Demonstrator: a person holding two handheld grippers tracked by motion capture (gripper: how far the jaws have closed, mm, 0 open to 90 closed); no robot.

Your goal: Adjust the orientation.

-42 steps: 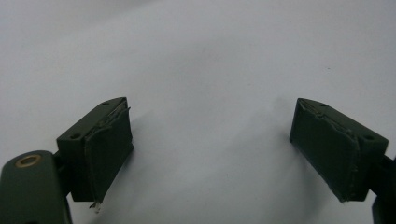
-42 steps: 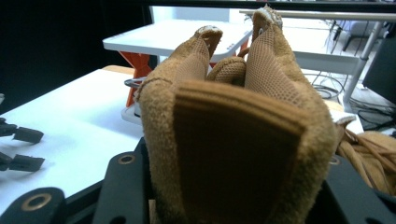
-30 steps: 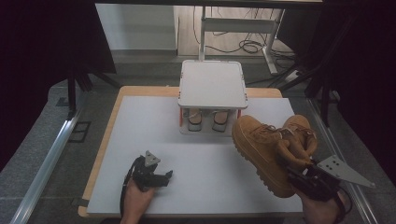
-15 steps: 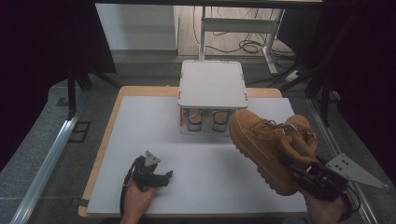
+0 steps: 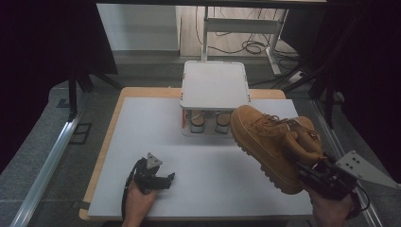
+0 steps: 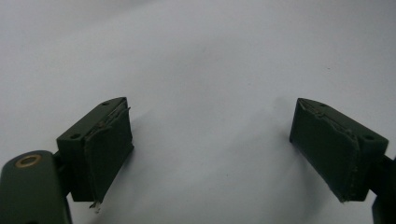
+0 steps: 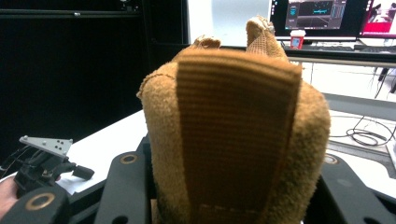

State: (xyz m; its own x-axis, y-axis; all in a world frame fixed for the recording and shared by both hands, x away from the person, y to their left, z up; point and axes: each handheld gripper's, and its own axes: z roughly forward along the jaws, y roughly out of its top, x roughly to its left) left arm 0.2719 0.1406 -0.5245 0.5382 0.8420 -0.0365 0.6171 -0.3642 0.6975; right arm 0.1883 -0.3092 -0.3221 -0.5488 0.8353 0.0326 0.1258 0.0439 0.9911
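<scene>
A tan suede boot [image 5: 269,139] is held tilted above the right side of the white table [image 5: 142,137], sole toward me and toe toward the rack. My right gripper [image 5: 308,164] is shut on the boot's heel. In the right gripper view the heel and its ribbed pull strip [image 7: 238,135] stand between the black jaws. My left gripper [image 5: 163,179] rests on the table near the front left, open. In the left gripper view it [image 6: 210,154] has bare table between its pads [image 6: 109,149].
A white shelf rack [image 5: 215,85] stands at the back middle of the table, with a pair of pale shoes [image 5: 197,122] under it. The boot's toe is close to the rack's right front corner. Monitors [image 7: 317,16] sit behind, and cables lie on the floor.
The right gripper has carried the boot a little up and toward the rack, while the hand dropped back toward the front right corner. The left gripper has stayed put.
</scene>
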